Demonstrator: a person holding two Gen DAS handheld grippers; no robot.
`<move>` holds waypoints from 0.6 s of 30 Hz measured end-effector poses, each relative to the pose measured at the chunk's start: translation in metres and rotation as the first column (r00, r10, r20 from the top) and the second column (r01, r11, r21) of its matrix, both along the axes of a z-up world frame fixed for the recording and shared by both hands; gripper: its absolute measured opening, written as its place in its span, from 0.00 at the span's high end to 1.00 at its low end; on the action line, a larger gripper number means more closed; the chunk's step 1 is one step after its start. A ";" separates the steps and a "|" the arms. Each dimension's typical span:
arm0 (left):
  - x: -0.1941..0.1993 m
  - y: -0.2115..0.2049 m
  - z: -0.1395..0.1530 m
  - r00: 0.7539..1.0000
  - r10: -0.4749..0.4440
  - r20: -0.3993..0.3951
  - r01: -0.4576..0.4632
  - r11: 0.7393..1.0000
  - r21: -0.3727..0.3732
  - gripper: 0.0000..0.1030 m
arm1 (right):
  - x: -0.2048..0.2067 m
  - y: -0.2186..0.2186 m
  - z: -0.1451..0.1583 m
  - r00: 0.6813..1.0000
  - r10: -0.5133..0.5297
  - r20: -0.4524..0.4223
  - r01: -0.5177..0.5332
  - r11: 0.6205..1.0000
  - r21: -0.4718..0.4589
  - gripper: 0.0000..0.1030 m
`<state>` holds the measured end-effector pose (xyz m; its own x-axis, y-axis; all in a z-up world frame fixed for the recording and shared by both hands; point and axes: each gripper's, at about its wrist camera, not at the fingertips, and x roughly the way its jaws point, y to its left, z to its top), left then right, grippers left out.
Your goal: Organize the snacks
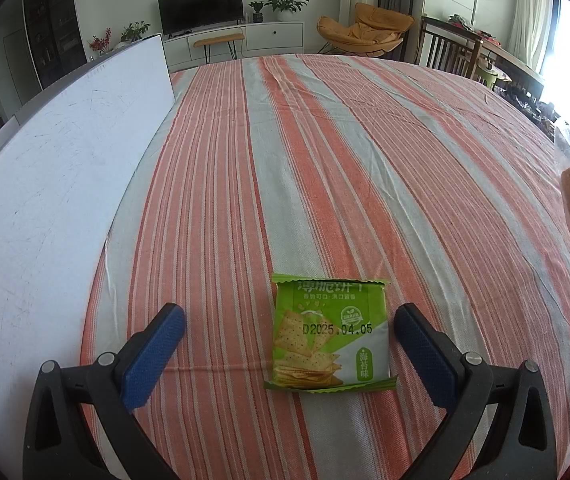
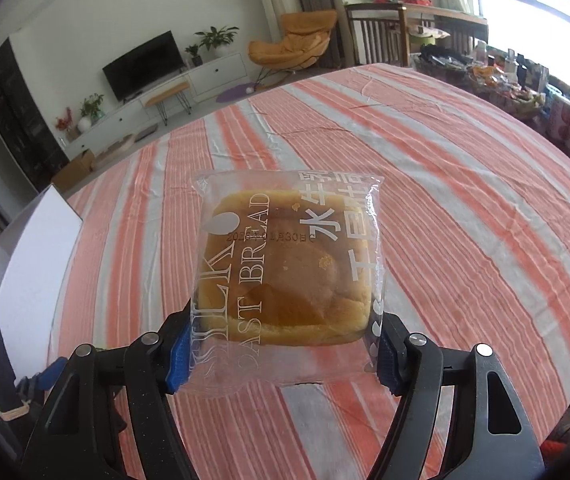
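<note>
Only a green cracker packet (image 1: 329, 336) dots striped tablecloth (image 1: 365, 160).

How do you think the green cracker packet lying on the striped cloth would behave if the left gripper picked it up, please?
The green cracker packet lies flat and thin, so probably light. Its glossy film may slip on the pads. The pictured crackers suggest brittle contents, so a hard squeeze could crack them.

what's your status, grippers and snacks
Left gripper open, straddling green cracker packet on striped cloth. Right gripper shut on bread packet. Nothing in the way.
</note>
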<state>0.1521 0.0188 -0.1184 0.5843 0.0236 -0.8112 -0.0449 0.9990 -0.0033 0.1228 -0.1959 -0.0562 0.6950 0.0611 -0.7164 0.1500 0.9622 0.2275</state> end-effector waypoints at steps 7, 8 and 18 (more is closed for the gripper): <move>0.000 0.000 0.000 1.000 0.000 0.000 0.000 1.000 0.000 0.00 | -0.048 0.018 -0.002 0.992 0.024 0.125 -0.006 0.990 -0.140 0.28; 0.000 0.000 0.000 1.000 0.000 0.000 0.000 1.000 0.000 0.00 | -0.049 0.019 -0.003 0.991 0.026 0.133 -0.006 0.988 -0.152 0.28; 0.000 0.000 0.000 1.000 0.000 0.000 0.000 1.000 0.000 0.00 | -0.051 0.021 -0.005 0.989 0.026 0.146 -0.005 0.989 -0.146 0.28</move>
<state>0.1519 0.0189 -0.1181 0.5844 0.0236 -0.8111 -0.0452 0.9990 -0.0035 0.0716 -0.1752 -0.0609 0.7932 -0.0241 -0.6085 0.1102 0.9884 0.1045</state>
